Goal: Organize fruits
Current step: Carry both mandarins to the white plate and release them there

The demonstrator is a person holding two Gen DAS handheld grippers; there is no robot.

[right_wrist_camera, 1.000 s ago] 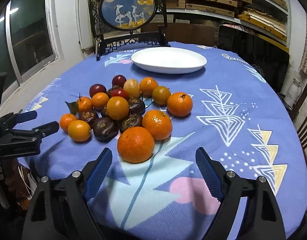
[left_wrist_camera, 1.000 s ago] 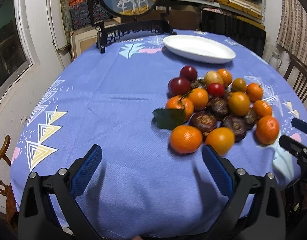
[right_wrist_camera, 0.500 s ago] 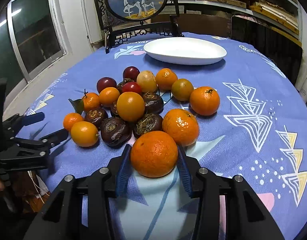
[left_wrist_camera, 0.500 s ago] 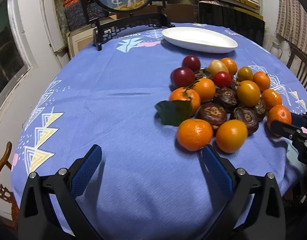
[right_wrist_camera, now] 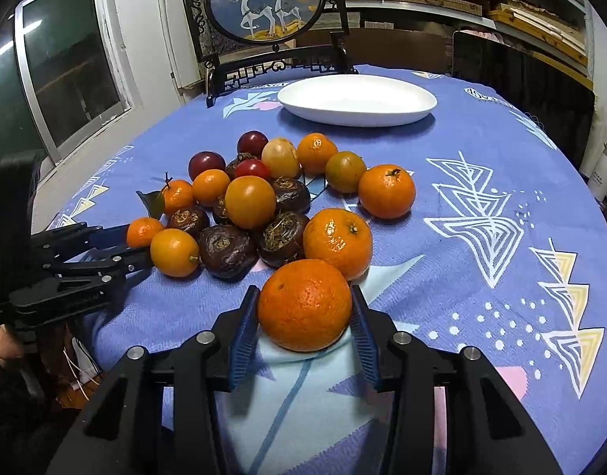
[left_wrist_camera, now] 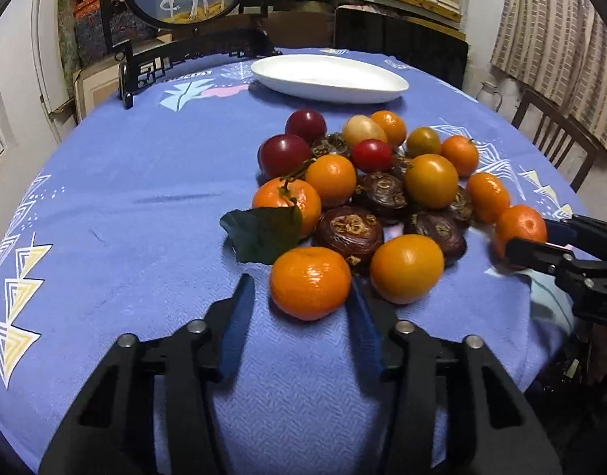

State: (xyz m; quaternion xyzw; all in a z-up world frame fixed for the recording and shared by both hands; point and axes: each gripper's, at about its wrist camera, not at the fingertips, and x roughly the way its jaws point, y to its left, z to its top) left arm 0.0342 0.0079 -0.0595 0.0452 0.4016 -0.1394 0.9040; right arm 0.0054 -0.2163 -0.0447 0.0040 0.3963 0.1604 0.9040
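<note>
A heap of oranges, red plums and dark brown fruits lies on the blue tablecloth (left_wrist_camera: 145, 237). My right gripper (right_wrist_camera: 305, 316) is shut on a large orange (right_wrist_camera: 304, 304) at the near edge of the heap; it also shows in the left wrist view (left_wrist_camera: 521, 233). My left gripper (left_wrist_camera: 301, 297) has its blue pads on both sides of a small orange (left_wrist_camera: 310, 283), the right pad touching and a narrow gap at the left pad. An empty white oval plate (right_wrist_camera: 357, 99) sits behind the heap.
A dark carved stand with a round deer picture (right_wrist_camera: 264, 0) stands at the table's far edge. A green leaf (left_wrist_camera: 264, 233) lies by the heap. Wooden chairs (left_wrist_camera: 549, 126) and shelves surround the table.
Both grippers moved forward to the heap and narrowed. The right one closed on the large orange; the left one came around the small orange.
</note>
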